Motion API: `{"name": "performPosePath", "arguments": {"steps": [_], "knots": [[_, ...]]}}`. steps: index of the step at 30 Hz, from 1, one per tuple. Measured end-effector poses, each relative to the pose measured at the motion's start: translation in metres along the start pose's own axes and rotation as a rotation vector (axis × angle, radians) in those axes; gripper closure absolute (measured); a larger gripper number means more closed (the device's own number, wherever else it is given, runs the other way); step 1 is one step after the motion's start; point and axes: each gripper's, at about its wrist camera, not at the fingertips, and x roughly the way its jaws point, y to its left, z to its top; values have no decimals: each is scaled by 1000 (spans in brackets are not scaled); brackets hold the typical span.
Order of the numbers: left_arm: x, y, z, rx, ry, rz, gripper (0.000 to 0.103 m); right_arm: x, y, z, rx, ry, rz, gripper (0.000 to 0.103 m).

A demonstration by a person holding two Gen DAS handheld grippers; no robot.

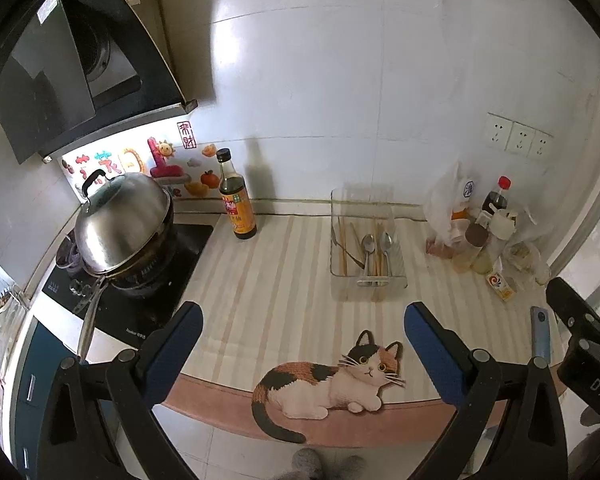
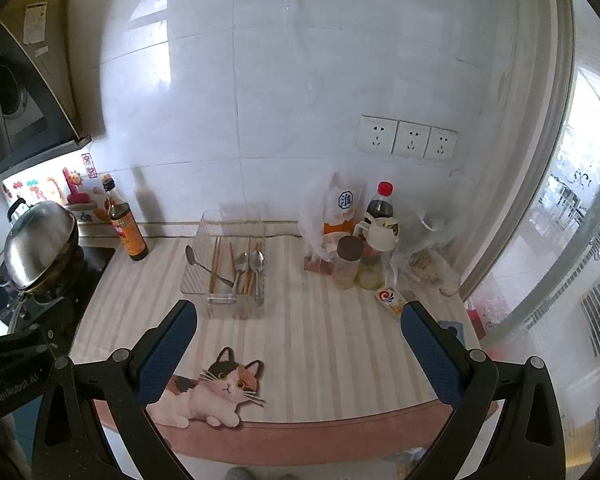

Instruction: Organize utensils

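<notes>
You are holding both the left hand-held gripper (image 1: 303, 330) and right hand-held gripper (image 2: 299, 326) wide open and empty; ahead, the clear tray (image 1: 396, 280) is holding spoons (image 1: 368, 246) and chopsticks (image 1: 342, 248).

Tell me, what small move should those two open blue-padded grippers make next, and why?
Probably bring the right gripper forward and down toward the clear plastic utensil tray. Both it and the left gripper hang open and empty at the counter's edge, while one long metal spoon lies slanted across the wooden chopsticks, unlike the two straight spoons.
</notes>
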Motion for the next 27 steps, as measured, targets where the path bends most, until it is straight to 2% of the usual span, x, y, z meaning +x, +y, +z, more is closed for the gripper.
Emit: {"name": "performPosePath", "arguments": {"steps": [7, 27], "knots": [[2, 3, 4, -5, -24, 4, 0, 3, 3, 5, 1, -7, -15, 0], [19, 0, 8, 4, -4, 6, 0, 23, 10, 7, -19, 25, -16, 0]]}}
